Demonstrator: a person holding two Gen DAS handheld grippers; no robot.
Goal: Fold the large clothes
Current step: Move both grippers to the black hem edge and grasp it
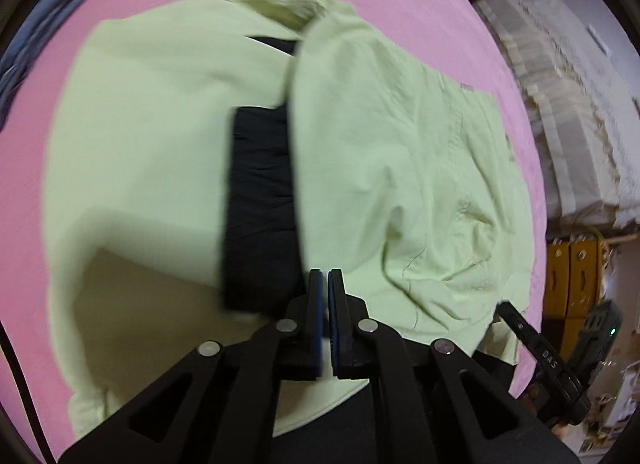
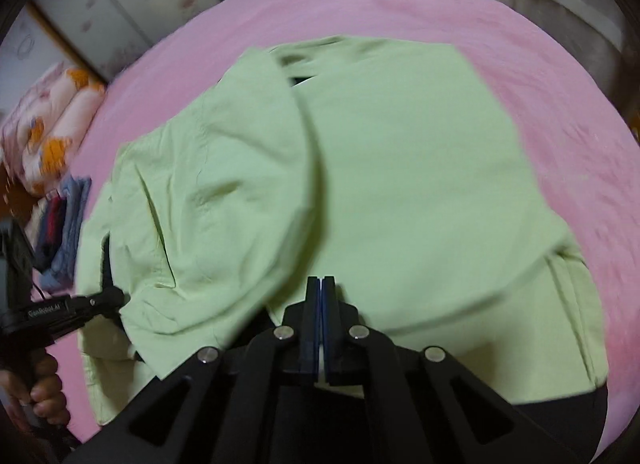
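The left hand-held gripper (image 1: 325, 273) and right hand-held gripper (image 2: 320, 279) are clenched at the near hem of a pale green jacket (image 1: 400, 136), spread on a pink bed (image 2: 400, 4), apparently pinched for folding; black lining (image 1: 260, 200) is exposed.

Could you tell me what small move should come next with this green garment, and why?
Probably smooth the overlapping panel flat. The green garment lies on the pink sheet with one side folded over, creased, its dark lining showing. Both the left gripper and right gripper look shut, holding nothing.
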